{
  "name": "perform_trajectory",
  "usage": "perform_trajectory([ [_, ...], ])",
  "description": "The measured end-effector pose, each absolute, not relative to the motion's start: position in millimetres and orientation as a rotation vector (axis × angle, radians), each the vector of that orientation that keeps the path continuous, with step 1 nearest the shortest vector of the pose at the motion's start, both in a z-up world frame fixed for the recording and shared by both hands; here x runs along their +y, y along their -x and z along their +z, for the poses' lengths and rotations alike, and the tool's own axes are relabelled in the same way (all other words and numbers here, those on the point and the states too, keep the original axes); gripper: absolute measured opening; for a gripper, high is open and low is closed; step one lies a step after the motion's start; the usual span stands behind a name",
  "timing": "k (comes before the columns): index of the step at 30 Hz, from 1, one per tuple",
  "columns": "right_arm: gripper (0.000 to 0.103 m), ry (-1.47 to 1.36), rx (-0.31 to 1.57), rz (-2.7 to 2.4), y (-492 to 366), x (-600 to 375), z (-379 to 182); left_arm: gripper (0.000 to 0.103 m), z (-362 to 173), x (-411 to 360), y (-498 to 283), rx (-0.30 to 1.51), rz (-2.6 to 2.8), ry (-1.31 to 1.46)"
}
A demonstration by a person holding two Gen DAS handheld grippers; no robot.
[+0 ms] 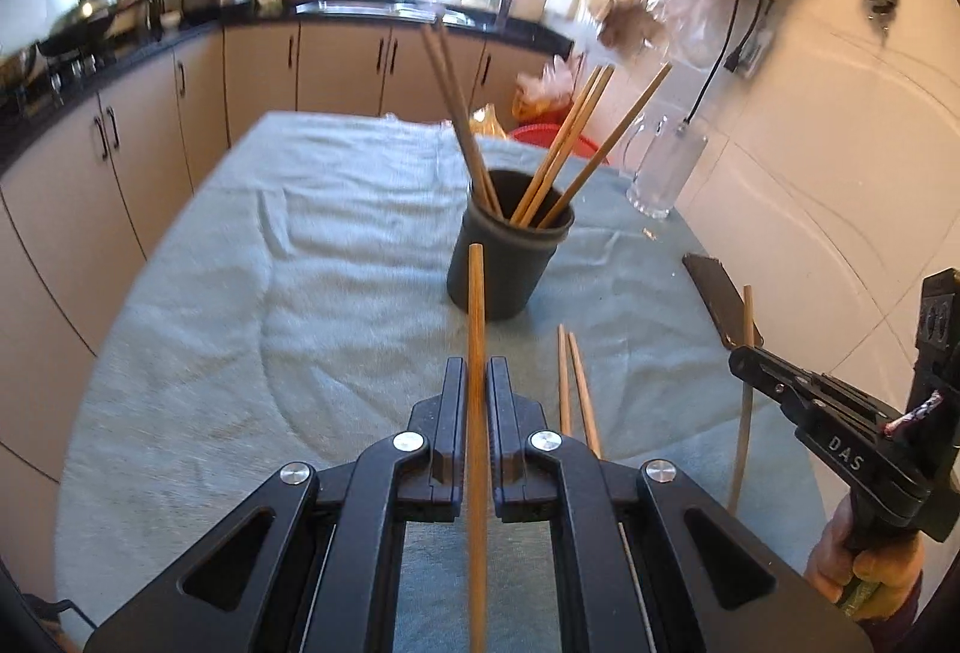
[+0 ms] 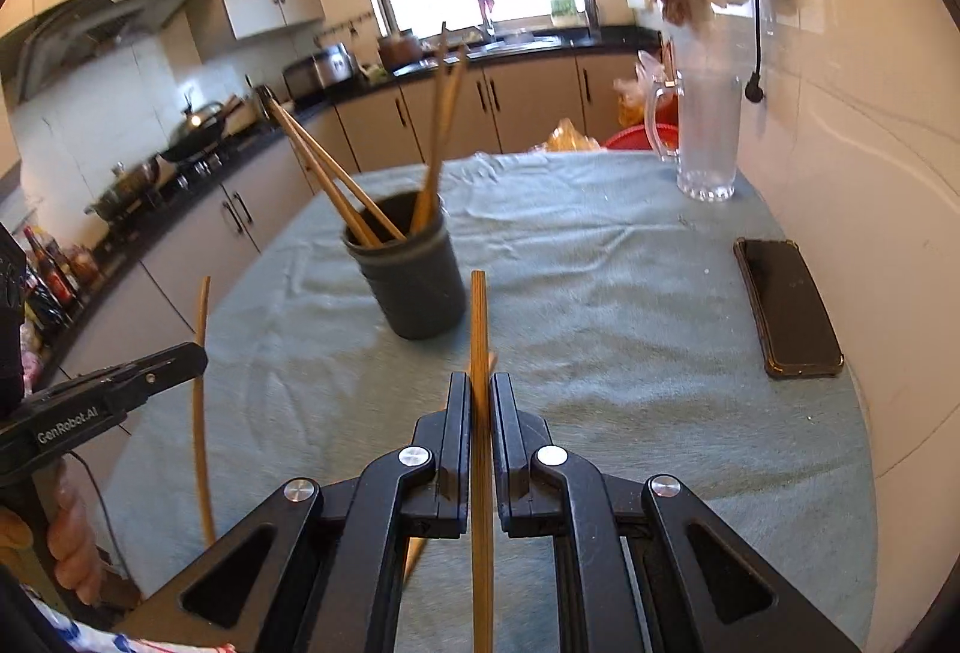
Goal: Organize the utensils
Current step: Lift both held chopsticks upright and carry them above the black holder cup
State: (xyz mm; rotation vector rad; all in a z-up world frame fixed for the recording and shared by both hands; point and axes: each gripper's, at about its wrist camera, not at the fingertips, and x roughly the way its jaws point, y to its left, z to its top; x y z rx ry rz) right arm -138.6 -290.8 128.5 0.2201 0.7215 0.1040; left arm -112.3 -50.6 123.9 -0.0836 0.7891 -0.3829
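One chopstick is clamped in the left gripper, another chopstick in the right gripper. Five are stood in the dark cup on the cloth-covered tabletop; two chopsticks are left lying beside it.

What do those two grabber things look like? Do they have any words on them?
Both are black plastic. The left gripper and right gripper each have two flat straight fingers, angled arms with triangular cut-outs and round silver screws. Seen from the side, the left says "GenRobot.AI", the right "DAS" in white. A thin black cable trails near the left handle.
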Motion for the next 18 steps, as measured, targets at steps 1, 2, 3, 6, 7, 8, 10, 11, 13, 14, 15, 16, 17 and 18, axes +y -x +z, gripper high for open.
perform_trajectory([
  [1,0.007,-0.222,0.711,0.107,141.8,-289.3,131.6,0.006,127.3,-50.3,115.9,0.777,-0.380,0.076],
  [2,0.007,-0.223,0.700,0.109,145.4,-287.9,134.8,0.006,128.3,-50.4,118.3,0.771,-0.378,0.069],
  [3,0.007,-0.223,0.691,0.111,148.5,-286.5,137.3,0.006,130.0,-50.8,120.6,0.767,-0.374,0.062],
  [6,0.007,-0.217,0.671,0.113,156.6,-284.0,142.2,0.006,135.0,-48.7,126.8,0.752,-0.362,0.056],
  [7,0.007,-0.214,0.665,0.115,158.8,-283.2,143.8,0.006,136.9,-47.7,129.9,0.749,-0.360,0.059],
  [8,0.007,-0.213,0.662,0.117,160.6,-282.4,144.8,0.006,138.5,-46.2,132.9,0.747,-0.360,0.065],
  [10,0.007,-0.215,0.655,0.124,165.4,-280.6,147.4,0.006,141.9,-43.4,138.9,0.740,-0.361,0.076],
  [11,0.007,-0.217,0.653,0.126,167.1,-280.0,147.1,0.006,143.0,-43.2,141.7,0.737,-0.356,0.077],
  [13,0.007,-0.222,0.647,0.131,171.7,-278.6,148.3,0.006,144.8,-43.0,146.4,0.734,-0.346,0.070],
  [14,0.007,-0.224,0.644,0.133,173.8,-278.2,148.7,0.006,145.4,-43.5,148.3,0.733,-0.342,0.064],
  [15,0.007,-0.226,0.641,0.134,175.1,-277.7,149.2,0.006,146.1,-44.0,149.8,0.731,-0.338,0.060],
  [16,0.007,-0.226,0.637,0.132,177.1,-277.0,149.5,0.006,147.1,-43.9,151.8,0.728,-0.331,0.057],
  [17,0.007,-0.225,0.634,0.131,178.5,-276.5,149.7,0.006,147.9,-44.2,153.4,0.724,-0.326,0.054],
  [18,0.007,-0.223,0.633,0.131,179.9,-275.6,149.7,0.006,149.0,-44.1,155.2,0.719,-0.320,0.051],
])
